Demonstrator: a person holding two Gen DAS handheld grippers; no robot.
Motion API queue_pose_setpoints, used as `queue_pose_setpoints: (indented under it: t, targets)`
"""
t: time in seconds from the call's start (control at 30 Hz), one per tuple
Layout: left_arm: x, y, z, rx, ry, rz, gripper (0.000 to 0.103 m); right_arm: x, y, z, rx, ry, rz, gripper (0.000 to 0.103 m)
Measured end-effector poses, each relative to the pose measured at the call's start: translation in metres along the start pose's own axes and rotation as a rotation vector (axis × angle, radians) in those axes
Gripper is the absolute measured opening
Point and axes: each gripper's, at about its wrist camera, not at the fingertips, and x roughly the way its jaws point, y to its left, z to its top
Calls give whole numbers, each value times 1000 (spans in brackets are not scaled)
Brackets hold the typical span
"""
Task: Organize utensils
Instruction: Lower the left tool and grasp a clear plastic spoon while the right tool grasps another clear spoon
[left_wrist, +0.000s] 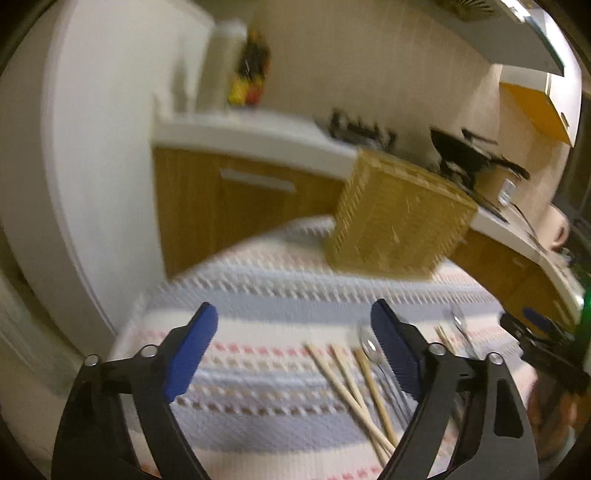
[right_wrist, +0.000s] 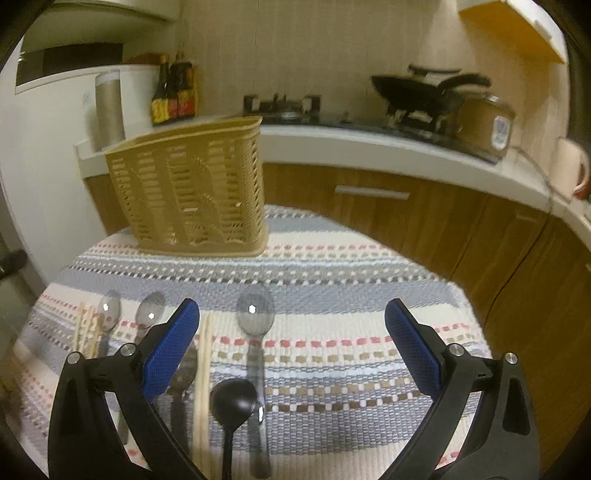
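right wrist: right tongs (right_wrist: 291, 350) apart over spoons (right_wrist: 255, 314), chopsticks (right_wrist: 202, 369) | left tongs (left_wrist: 295, 354) apart | basket (right_wrist: 188, 188) beyond

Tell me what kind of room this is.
A home kitchen, most likely. A gas stove with a black wok sits on the white counter above wooden cabinets, and sauce bottles stand nearby. The utensils lie on a striped cloth.

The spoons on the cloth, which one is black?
The black spoon nearest the camera, beside the big shiny spoon; the other spoons are shiny metal.
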Motion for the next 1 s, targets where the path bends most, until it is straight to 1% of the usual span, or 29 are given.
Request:
queue_pose_setpoints:
  t: [0.03, 0.1, 0.17, 0.2, 0.3, 0.37, 0.4, 0.43, 0.47, 0.5, 0.6, 0.67, 0.7, 0.77, 0.83, 0.9, 0.97, 1.0]
  targets:
    - [7, 0, 0, -10, 42, -41, 71, 1, 0, 1, -10, 14, 6, 95]
    - [16, -6, -1, -8, 101, -84, 67, 6, -1, 6, -15, 76, 38, 91]
    - [31, -23, -2, 22, 163, -96, 66, 13, -1, 10, -25, 142, 56, 81]
    - [37, -31, -1, 39, 191, -92, 65, 17, -3, 13, -36, 185, 69, 80]
    - [62, -53, 0, 89, 267, -76, 65, 27, -8, 20, -41, 262, 100, 78]
    - [74, -61, 0, 108, 311, -50, 65, 36, -13, 26, -43, 321, 109, 73]
    - [80, -65, 0, 115, 332, -39, 63, 41, -16, 29, -40, 362, 125, 70]
    - [86, -67, 0, 120, 351, -30, 58, 46, -17, 31, -39, 389, 135, 68]
    - [91, -70, 1, 130, 373, -18, 57, 50, -19, 32, -29, 421, 152, 68]
    - [95, -74, 2, 143, 385, -7, 57, 55, -20, 34, -24, 458, 166, 68]
    - [104, -81, 5, 175, 422, 18, 55, 67, -18, 41, -32, 522, 189, 66]
    - [112, -83, 6, 188, 454, 32, 50, 74, -16, 48, -36, 552, 186, 65]
    - [116, -85, 6, 194, 468, 35, 45, 80, -15, 51, -39, 571, 180, 65]
    - [122, -86, 7, 209, 499, 39, 44, 88, -10, 55, -43, 602, 182, 65]
    - [128, -87, 8, 213, 521, 33, 44, 96, -2, 58, -68, 630, 176, 65]
    - [133, -86, 11, 204, 543, 17, 42, 104, 5, 58, -91, 647, 153, 61]
    - [139, -85, 14, 192, 564, 1, 40, 113, 10, 58, -91, 668, 149, 55]
    - [140, -85, 15, 190, 567, -3, 40, 118, 11, 57, -86, 680, 151, 54]
